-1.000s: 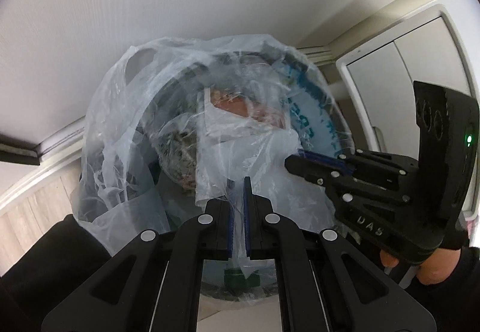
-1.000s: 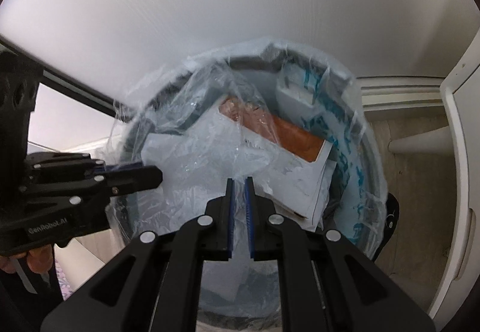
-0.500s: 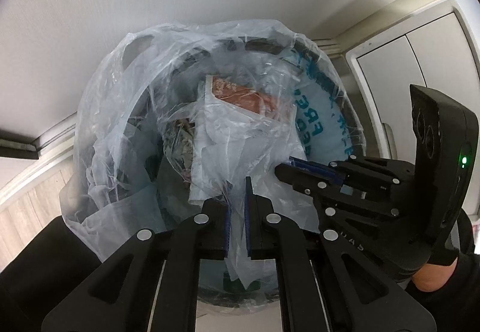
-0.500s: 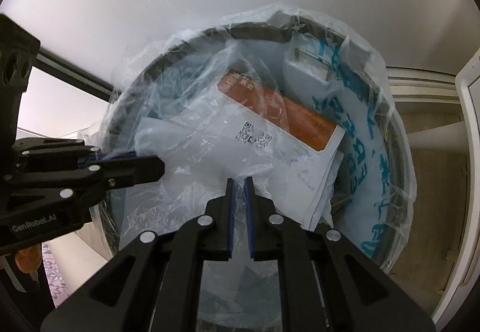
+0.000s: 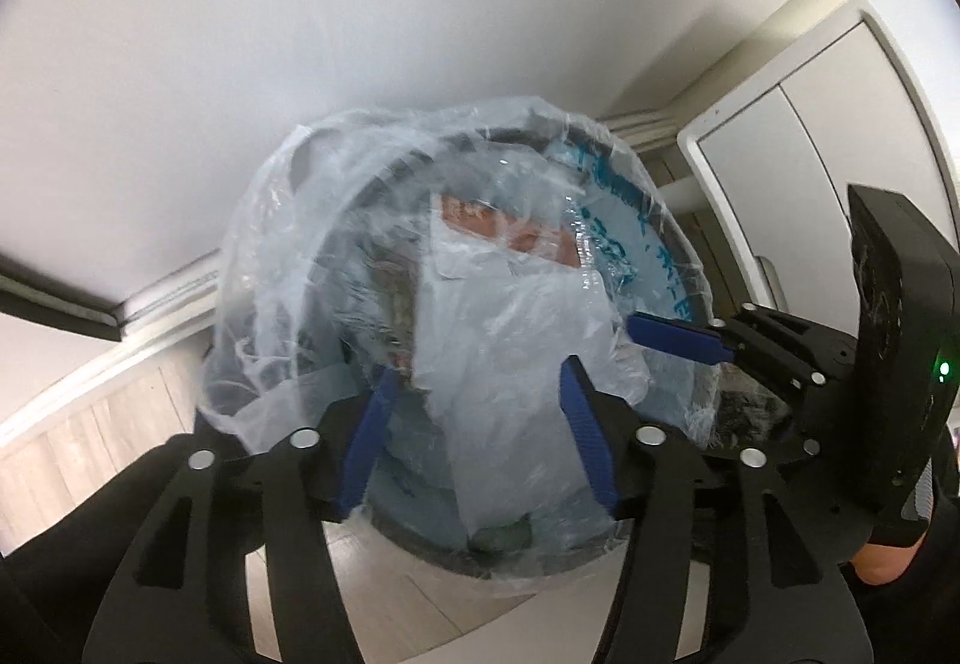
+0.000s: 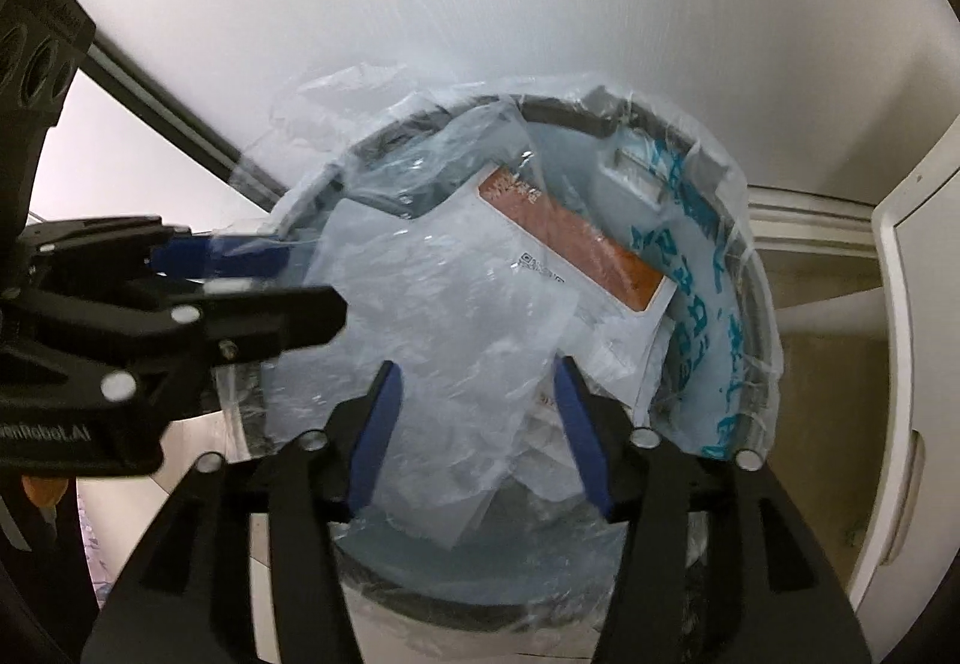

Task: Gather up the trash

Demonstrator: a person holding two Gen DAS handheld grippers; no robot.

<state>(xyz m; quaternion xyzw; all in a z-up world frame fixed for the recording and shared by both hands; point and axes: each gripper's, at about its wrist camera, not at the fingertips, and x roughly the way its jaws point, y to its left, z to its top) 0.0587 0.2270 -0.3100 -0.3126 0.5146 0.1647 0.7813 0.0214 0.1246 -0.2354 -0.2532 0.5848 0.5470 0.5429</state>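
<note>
White wall (image 6: 480,3) behind; lined bin (image 6: 753,268) on wooden floor (image 5: 78,454), crammed with trash (image 6: 456,304); left claw (image 5: 474,424), right claw (image 6: 474,412) both spread wide, holding nothing; best regripped on liner edges, lifted evenly.

Crumpled clear plastic (image 6: 456,316) fills the bin (image 6: 757,298) mouth between both tools.

The trash bin (image 6: 753,298) is grey, lined with a clear bag (image 6: 699,268) printed in teal lettering. Inside the bin lies a white packet (image 6: 576,268) with a rust-orange panel and black QR code. Both grippers are black with blue pads (image 5: 585,424).
</note>
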